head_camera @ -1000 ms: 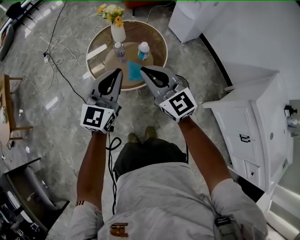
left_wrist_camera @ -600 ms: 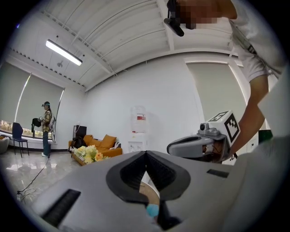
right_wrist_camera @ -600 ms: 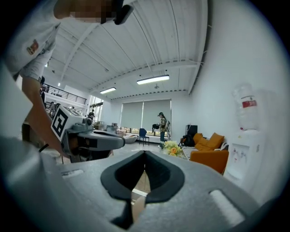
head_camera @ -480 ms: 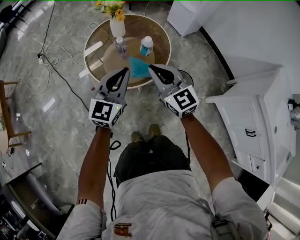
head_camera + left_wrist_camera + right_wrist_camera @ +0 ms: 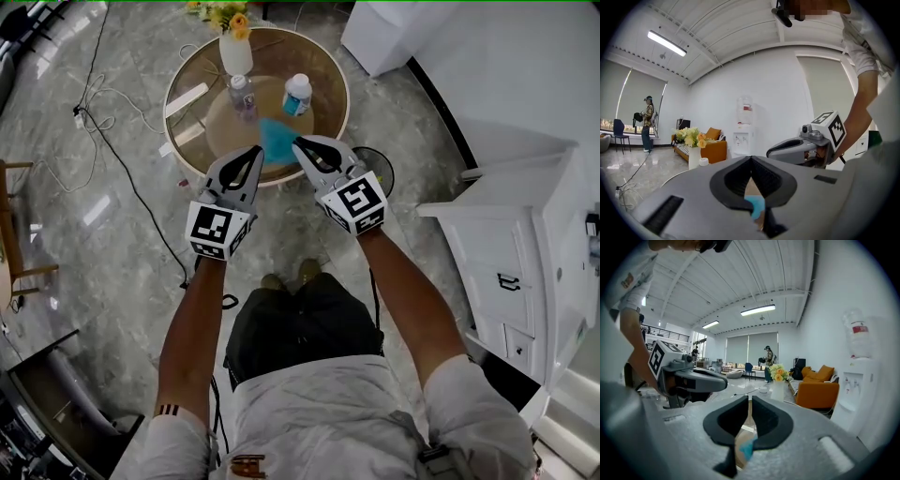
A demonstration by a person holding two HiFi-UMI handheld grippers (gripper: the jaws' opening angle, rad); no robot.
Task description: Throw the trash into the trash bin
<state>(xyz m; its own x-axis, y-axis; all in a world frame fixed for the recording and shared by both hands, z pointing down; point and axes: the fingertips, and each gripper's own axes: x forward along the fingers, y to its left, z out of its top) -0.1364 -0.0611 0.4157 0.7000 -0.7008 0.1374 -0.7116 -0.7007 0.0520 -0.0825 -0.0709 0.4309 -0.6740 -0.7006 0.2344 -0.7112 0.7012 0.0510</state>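
Left gripper and right gripper pointed at a round table bearing blue trash.
No readable writing: print on the white bottle too small; square black-and-white markers on the 2 cubes. Left gripper pressed together, empty. Right gripper parted by a thin slit, just been opening, nothing between jaws. Trash just beyond both tips.

**ROUND TABLE: SURFACE CONTENTS**

The round glass-topped table stands on a grey marble floor. Items on top:
- A white vase of yellow flowers, at the far edge.
- A clear bottle.
- A white jar, beside the bottle.
- Crumpled blue trash, near the near edge.

Loose cables lie on the floor left of the table.
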